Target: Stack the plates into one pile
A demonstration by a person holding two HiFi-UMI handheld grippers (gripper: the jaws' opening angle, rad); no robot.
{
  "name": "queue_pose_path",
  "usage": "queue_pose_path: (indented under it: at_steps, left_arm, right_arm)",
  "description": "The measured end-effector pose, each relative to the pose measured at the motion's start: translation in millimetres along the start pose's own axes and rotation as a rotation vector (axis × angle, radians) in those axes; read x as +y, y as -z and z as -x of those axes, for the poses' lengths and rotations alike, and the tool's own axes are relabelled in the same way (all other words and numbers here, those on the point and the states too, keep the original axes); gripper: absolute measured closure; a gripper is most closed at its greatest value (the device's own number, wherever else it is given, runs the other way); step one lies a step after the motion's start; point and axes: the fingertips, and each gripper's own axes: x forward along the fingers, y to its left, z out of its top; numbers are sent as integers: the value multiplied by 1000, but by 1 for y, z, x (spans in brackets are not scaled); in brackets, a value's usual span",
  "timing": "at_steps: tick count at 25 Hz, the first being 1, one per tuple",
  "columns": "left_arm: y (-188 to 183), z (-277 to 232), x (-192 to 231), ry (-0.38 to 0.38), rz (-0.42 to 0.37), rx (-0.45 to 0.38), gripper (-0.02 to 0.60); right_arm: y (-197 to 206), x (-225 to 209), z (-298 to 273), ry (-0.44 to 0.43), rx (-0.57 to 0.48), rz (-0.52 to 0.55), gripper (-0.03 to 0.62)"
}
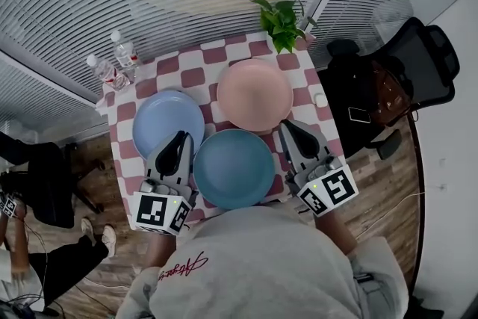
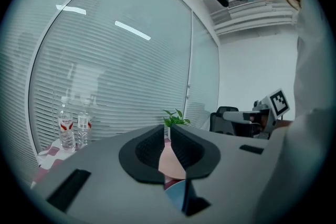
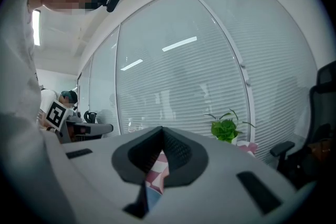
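Three plates lie apart on the checkered table (image 1: 125, 116): a light blue plate (image 1: 162, 118) at the left, a pink plate (image 1: 255, 94) at the back right, a darker blue plate (image 1: 234, 167) at the front middle. My left gripper (image 1: 181, 135) hovers over the near edge of the light blue plate, shut and empty. My right gripper (image 1: 285, 126) hangs just right of the darker blue plate, shut with nothing in it. In the left gripper view the closed left gripper (image 2: 165, 136) shows a sliver of the pink plate (image 2: 169, 162). The right gripper (image 3: 161, 142) points at the blinds.
Two water bottles (image 1: 116, 61) stand at the table's back left corner and a potted plant (image 1: 281, 25) at the back right. A black office chair (image 1: 407, 63) sits to the right. A person's legs (image 1: 45, 250) show at the lower left. Window blinds lie beyond the table.
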Motion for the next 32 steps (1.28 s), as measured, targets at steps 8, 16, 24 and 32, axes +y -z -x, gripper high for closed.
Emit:
queue_pose_path:
  at_steps: [8, 16, 24, 32]
  left_arm:
    - [12, -31, -2, 21, 21, 38, 535]
    - [33, -64, -12, 73, 71, 94, 502]
    - [56, -90, -8, 64, 33, 165, 406]
    - [83, -116, -1, 39, 38, 240, 374]
  right_arm:
    - [19, -32, -6, 37, 22, -11, 586]
    - [42, -70, -8, 116, 78, -19, 584]
    - [75, -101, -10, 178, 136, -40, 516]
    - [107, -133, -13, 239, 198, -79, 493]
